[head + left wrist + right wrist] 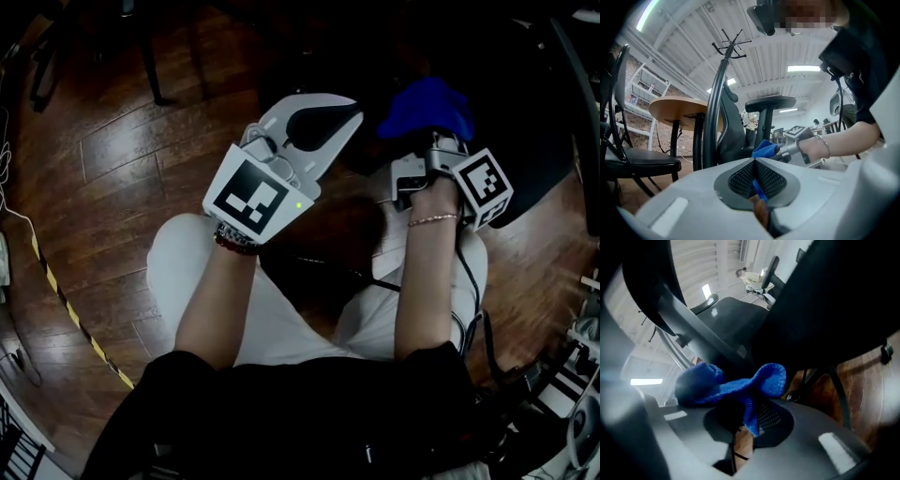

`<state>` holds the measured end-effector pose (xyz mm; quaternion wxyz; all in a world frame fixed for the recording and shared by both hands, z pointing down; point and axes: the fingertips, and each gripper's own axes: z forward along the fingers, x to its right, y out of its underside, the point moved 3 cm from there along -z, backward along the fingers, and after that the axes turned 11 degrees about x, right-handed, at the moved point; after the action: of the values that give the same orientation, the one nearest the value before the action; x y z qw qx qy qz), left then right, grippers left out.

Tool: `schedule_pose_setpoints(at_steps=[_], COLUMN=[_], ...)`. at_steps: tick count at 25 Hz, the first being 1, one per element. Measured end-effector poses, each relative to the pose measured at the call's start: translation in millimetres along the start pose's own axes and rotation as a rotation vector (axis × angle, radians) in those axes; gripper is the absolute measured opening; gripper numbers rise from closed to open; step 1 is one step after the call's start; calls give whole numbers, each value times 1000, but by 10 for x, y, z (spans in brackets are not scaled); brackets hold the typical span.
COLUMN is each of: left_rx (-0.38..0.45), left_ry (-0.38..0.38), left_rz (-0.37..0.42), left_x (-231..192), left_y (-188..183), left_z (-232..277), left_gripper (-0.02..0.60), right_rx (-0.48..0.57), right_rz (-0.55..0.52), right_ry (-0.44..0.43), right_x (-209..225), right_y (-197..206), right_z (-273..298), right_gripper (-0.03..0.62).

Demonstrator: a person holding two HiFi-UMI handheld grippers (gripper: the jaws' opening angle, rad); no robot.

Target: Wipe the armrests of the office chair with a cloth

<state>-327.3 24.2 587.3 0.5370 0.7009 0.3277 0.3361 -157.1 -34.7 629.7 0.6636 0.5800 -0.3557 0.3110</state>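
Note:
My right gripper (433, 141) is shut on a bunched blue cloth (427, 106), which rests against the dark office chair (530, 112) at the upper right of the head view. In the right gripper view the cloth (736, 383) spills out over the closed pads (771, 416) of the right gripper (750, 416); black chair parts (736, 319) loom close behind. The left gripper view shows a black armrest (771, 102) on its post, with the cloth (765, 149) held beside the post, lower down. My white left gripper (339, 118) (754, 176) is shut and stands left of the cloth.
Wood floor (131, 150) carries a yellow-black tape line (66, 300) at the left. A round wooden table (677, 107), a black side chair (640, 161) and a coat stand (730, 44) stand behind. Cables and gear (572, 375) crowd the right edge.

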Motion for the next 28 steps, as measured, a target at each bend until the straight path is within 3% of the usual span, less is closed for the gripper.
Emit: schedule_pose_setpoints(at_steps=[3, 7, 10, 12, 18, 24, 28], left_rx=[16, 26, 11, 15, -5, -24, -52], left_ry=[-11, -16, 0, 13, 14, 27, 55], left_rz=[-13, -37, -45, -31, -27, 1, 20], left_x=[-43, -32, 31, 46, 66, 136, 230], left_y=[3, 0, 39, 24, 84, 37, 88], left_z=[18, 48, 95, 129, 166, 200, 238], left_gripper=[6, 5, 5, 6, 6, 6, 5], right_rx=[-12, 27, 85, 133, 182, 16, -7], right_rz=[-251, -754, -1103, -1245, -1467, -1391, -1371], right_ry=[17, 16, -35, -92, -214, -170, -128], right_x=[-73, -155, -383, -605, -552, 16, 11], right_y=[-164, -200, -246, -316, -269, -27, -97], right_z=[-103, -157, -230, -279, -305, -99, -139], right_gripper=[37, 37, 37, 37, 37, 37, 37])
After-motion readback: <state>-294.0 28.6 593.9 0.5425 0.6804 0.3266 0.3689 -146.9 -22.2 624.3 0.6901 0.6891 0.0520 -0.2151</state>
